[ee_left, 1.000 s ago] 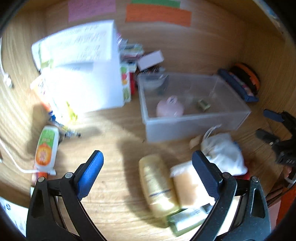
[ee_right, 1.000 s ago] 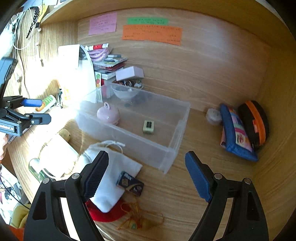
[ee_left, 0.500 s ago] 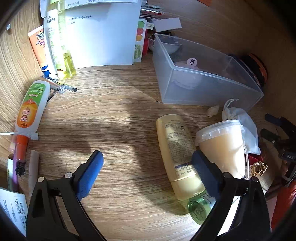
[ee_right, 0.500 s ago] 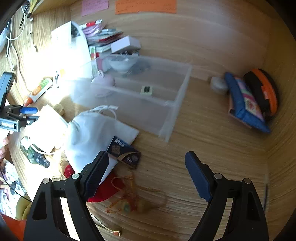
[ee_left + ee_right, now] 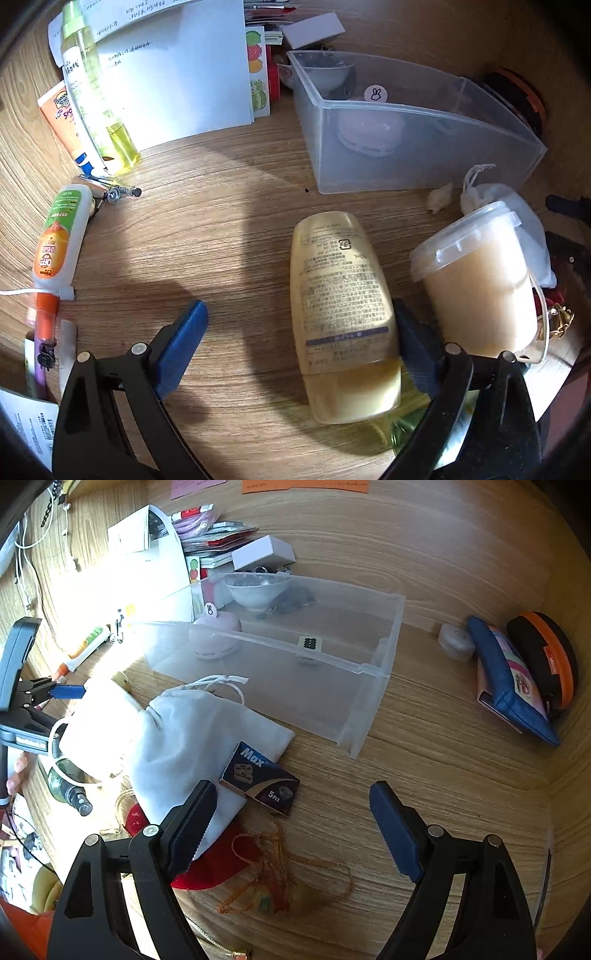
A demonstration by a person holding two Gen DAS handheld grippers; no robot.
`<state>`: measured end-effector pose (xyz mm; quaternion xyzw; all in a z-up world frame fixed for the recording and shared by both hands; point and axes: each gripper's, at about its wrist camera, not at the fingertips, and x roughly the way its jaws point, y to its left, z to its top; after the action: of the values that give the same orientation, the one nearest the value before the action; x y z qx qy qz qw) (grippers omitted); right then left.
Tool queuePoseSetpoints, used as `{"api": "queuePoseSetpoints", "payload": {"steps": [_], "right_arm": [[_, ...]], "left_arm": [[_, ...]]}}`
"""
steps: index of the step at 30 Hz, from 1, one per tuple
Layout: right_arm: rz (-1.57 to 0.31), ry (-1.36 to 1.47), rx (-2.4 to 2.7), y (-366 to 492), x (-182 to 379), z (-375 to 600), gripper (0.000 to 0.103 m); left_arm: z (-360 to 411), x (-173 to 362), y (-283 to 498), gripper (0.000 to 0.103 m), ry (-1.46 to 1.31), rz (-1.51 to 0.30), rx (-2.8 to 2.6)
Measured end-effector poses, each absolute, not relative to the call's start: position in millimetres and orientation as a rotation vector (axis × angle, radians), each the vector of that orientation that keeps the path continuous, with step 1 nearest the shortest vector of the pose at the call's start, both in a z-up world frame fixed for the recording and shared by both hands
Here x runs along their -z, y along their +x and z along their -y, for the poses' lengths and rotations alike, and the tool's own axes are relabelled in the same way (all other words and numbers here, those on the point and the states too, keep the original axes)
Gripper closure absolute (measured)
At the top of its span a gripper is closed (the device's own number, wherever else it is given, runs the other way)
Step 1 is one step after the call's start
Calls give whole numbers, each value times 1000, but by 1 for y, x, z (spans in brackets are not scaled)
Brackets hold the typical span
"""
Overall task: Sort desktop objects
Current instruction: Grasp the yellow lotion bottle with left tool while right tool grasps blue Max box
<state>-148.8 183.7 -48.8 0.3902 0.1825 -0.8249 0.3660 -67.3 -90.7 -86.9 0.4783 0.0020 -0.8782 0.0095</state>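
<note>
In the left wrist view my left gripper (image 5: 297, 347) stands open just above the wooden desk. A yellow lotion bottle (image 5: 340, 306) lies flat between its fingers, close beside the right pad, with the left pad well clear. A lidded tub of beige paste (image 5: 476, 280) lies just right of it. My right gripper (image 5: 293, 827) is open over the desk, nothing between its pads. Just beyond it lie a small dark "Max" box (image 5: 260, 777), a white drawstring pouch (image 5: 192, 738), a red pouch (image 5: 207, 867) and a gold mesh bag (image 5: 284, 897). The clear bin (image 5: 369, 716) holds a pink round item (image 5: 216, 635).
A spray bottle (image 5: 96, 92), an orange-labelled tube (image 5: 59, 236) and white papers (image 5: 173, 66) crowd the left. A blue pouch (image 5: 509, 679), an orange-and-black case (image 5: 546, 653) and a small white puck (image 5: 456, 642) sit at the right by the wooden wall.
Both grippers have sunk towards the desk and tipped further down. The yellow bottle now lies between the left fingers; the pouch and dark box are nearer the right ones.
</note>
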Motion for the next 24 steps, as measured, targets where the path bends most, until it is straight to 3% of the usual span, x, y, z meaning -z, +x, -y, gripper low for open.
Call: {"api": "queuePoseSetpoints", "payload": {"steps": [4, 7, 11, 18, 21, 24], "right_arm": [[-480, 994, 2112, -152, 51, -179, 23], [-461, 1007, 2093, -156, 54, -177, 25], [-457, 1036, 2045, -162, 61, -170, 41], [-457, 1042, 2005, -166, 67, -164, 62], [-447, 1047, 1975, -163, 66, -162, 77], [-459, 1040, 1992, -162, 65, -160, 78]], "left_arm": [[92, 84, -63, 14, 1475, -9, 2753], [90, 80, -60, 32, 1471, 5, 2769], [82, 78, -62, 54, 1483, 42, 2797], [81, 78, -65, 55, 1478, 18, 2776], [81, 79, -69, 56, 1476, 11, 2780], [81, 78, -71, 56, 1480, -2, 2787]]}}
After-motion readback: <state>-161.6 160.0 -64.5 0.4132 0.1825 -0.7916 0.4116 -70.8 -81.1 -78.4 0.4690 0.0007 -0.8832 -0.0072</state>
